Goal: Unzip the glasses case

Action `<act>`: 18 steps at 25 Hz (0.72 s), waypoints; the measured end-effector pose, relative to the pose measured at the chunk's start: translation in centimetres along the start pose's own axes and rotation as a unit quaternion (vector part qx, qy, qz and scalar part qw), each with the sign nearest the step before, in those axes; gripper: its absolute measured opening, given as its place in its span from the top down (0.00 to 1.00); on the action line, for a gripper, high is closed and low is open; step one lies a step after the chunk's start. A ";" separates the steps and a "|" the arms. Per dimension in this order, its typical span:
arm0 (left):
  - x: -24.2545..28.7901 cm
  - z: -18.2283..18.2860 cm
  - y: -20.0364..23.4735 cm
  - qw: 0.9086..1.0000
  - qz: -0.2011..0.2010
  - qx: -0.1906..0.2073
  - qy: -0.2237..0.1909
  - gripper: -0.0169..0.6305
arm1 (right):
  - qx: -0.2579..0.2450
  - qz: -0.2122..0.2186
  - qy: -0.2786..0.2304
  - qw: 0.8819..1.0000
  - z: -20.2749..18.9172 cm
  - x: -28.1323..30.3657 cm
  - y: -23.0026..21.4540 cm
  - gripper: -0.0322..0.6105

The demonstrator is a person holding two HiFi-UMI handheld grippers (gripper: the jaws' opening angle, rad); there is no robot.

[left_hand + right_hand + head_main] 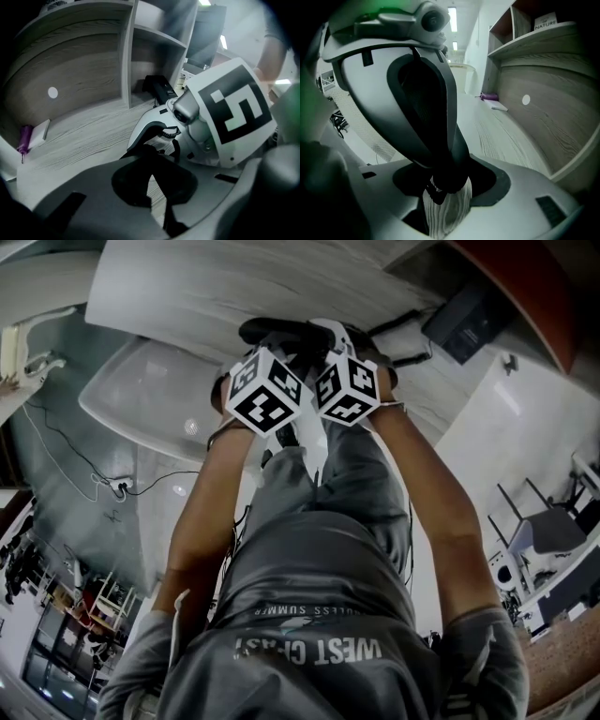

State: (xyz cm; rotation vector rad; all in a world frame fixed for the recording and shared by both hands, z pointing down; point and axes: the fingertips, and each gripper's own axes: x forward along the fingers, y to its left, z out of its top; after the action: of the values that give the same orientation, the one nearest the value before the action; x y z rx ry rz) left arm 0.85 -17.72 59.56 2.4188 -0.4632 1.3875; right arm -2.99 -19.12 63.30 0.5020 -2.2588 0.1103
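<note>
Both grippers meet over the pale wood-grain desk (187, 287), beyond their marker cubes. A black shape, the glasses case (267, 331), lies between them; in the left gripper view it is the dark mass (147, 159) just ahead of my jaws. My left gripper (152, 183) is shut. Its tapered tips (446, 180) reach down between the right jaws, and a small dark tab, apparently the zip pull (436, 196), hangs there. My right gripper (447, 199) has its jaws wide apart around the black case end. How the pads sit on it is partly hidden.
A shelf unit with a round hole in its back panel (52, 93) rises behind the desk. A purple pen (24, 139) and a white pad (41, 130) lie near it, and a black device (159, 86) stands farther along. A white round table (150, 399) and floor cables (112, 486) are below.
</note>
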 end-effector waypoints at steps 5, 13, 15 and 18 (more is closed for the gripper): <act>0.2 -0.4 -0.5 0.999 -0.016 -0.011 -0.051 0.97 | -0.049 -0.024 -0.008 0.998 -0.5 0.0 0.2 0.56; -1.8 -0.7 0.6 0.996 -0.026 -0.037 -0.077 0.92 | -0.078 -0.035 0.014 0.996 -2.3 -1.2 -0.6 0.53; -3.2 -0.7 1.3 0.995 -0.026 -0.037 -0.084 0.91 | -0.082 -0.034 0.016 0.996 -2.0 -1.8 -0.9 0.52; -5.9 -1.1 2.1 0.994 -0.018 -0.041 -0.098 0.91 | -0.086 -0.030 0.015 0.996 -1.2 -3.1 -0.2 0.52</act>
State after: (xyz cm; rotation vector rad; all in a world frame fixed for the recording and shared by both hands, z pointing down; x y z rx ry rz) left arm -3.68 -18.43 55.16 2.4933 -0.5111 1.0994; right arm -0.21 -18.06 61.87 0.4725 -2.1973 -0.1054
